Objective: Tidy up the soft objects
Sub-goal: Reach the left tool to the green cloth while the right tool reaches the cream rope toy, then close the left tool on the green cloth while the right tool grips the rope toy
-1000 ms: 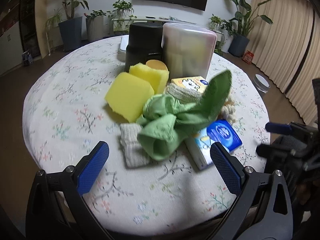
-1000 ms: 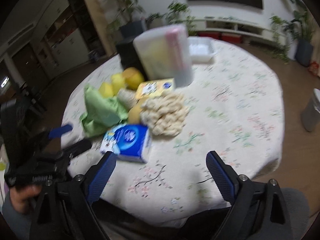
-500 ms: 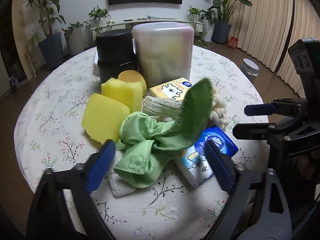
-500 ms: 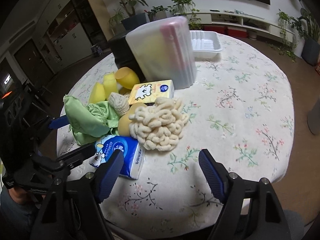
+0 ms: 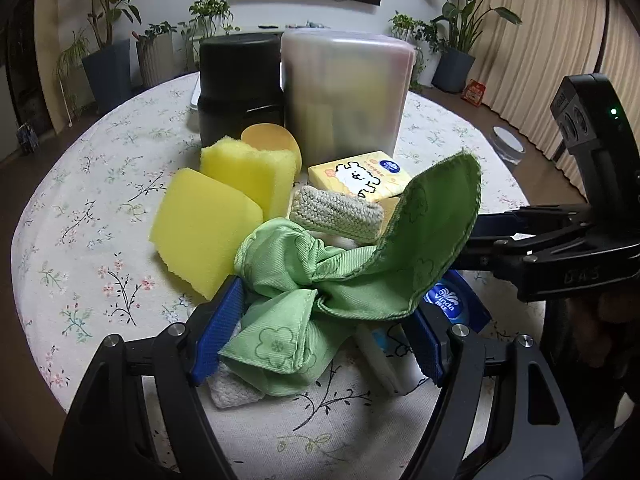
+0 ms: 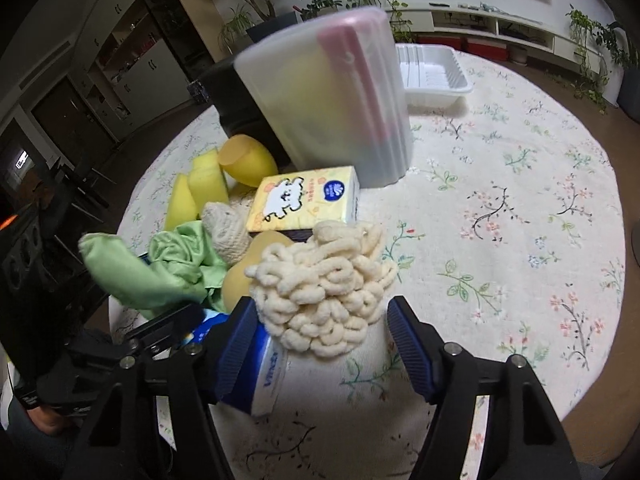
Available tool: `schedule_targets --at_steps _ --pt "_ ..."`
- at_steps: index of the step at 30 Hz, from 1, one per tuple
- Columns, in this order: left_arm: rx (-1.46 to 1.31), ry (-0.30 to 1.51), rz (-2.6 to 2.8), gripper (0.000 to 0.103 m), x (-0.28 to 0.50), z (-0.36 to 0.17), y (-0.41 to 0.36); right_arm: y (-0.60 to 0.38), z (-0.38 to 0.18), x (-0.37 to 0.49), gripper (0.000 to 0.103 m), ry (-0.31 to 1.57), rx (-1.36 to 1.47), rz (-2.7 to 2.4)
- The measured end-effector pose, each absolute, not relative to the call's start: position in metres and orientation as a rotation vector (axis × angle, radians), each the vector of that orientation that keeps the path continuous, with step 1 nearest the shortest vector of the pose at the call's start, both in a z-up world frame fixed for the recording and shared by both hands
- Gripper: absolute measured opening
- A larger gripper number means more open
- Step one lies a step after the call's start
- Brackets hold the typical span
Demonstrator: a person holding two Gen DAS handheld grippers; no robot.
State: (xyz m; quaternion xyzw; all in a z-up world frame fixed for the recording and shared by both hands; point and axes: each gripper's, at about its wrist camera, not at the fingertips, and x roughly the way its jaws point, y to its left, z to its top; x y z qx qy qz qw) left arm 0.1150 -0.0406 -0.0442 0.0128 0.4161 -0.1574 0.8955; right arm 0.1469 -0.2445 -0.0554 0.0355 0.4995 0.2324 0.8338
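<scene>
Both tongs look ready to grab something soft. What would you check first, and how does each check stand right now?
1. Left tongs open: ok.
2. Green cloth between their fingers: ok.
3. Right tongs open: ok.
4. Cream noodle mop head between their fingers: ok.
5. Blue tissue pack clear of the right tongs: not ok, it sits against the left-hand finger.
6. Tongs clear of each other: cannot tell, they are close.

Green cloth (image 5: 320,280): crumpled, one corner standing up, front of the pile.
Yellow sponges (image 5: 208,220): two blocks leaning together, left of the cloth.
Knitted pad (image 5: 336,212): grey-beige, behind the cloth.
Cream noodle mop-head (image 6: 324,292): looped clump, right of the cloth.
</scene>
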Motion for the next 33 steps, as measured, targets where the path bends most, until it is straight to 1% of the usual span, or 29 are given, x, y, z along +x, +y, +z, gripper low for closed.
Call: schedule_targets --at_steps 6,7,8,9,10,11,12,13,14,18,23,27,33 --pt "0.08 0.847 -0.309 0.073 0.116 -0.044 -0.047 -0.244 -0.057 0.153 0.072 1.042 0.094 0.532" --pt "0.067 0.851 -0.314 0.069 0.117 -0.044 -0.046 -0.243 -0.058 0.153 0.071 1.042 0.096 0.551" --pt "0.054 0.853 -0.315 0.062 0.118 -0.044 -0.044 -0.243 -0.058 0.152 0.069 1.038 0.096 0.561" --pt "0.04 0.857 -0.314 0.058 0.119 -0.045 -0.042 -0.242 -0.059 0.152 0.065 1.032 0.094 0.578" --pt "0.031 0.861 -0.312 0.049 0.12 -0.044 -0.04 -0.242 -0.059 0.152 0.062 1.027 0.099 0.606" --pt "0.027 0.863 -0.311 0.046 0.12 -0.045 -0.038 -0.241 -0.059 0.152 0.056 1.025 0.103 0.625" --pt "0.021 0.861 -0.312 0.044 0.12 -0.044 -0.037 -0.241 -0.059 0.151 0.049 1.021 0.115 0.647" --pt "0.018 0.86 -0.312 0.041 0.12 -0.044 -0.036 -0.242 -0.059 0.15 0.046 1.016 0.121 0.659" --pt "0.019 0.857 -0.314 0.039 0.119 -0.043 -0.036 -0.242 -0.059 0.149 0.04 1.01 0.121 0.669" --pt "0.029 0.84 -0.326 0.033 0.116 -0.04 -0.039 -0.243 -0.055 0.145 0.032 0.985 0.116 0.687" --pt "0.017 0.805 -0.322 0.028 0.111 -0.03 -0.035 -0.258 -0.045 0.141 0.028 0.944 0.156 0.674" --pt "0.014 0.78 -0.325 0.027 0.107 -0.022 -0.035 -0.265 -0.036 0.136 0.028 0.909 0.175 0.674" --pt "-0.005 0.766 -0.334 0.026 0.099 -0.017 -0.034 -0.267 -0.034 0.126 0.027 0.915 0.18 0.677"
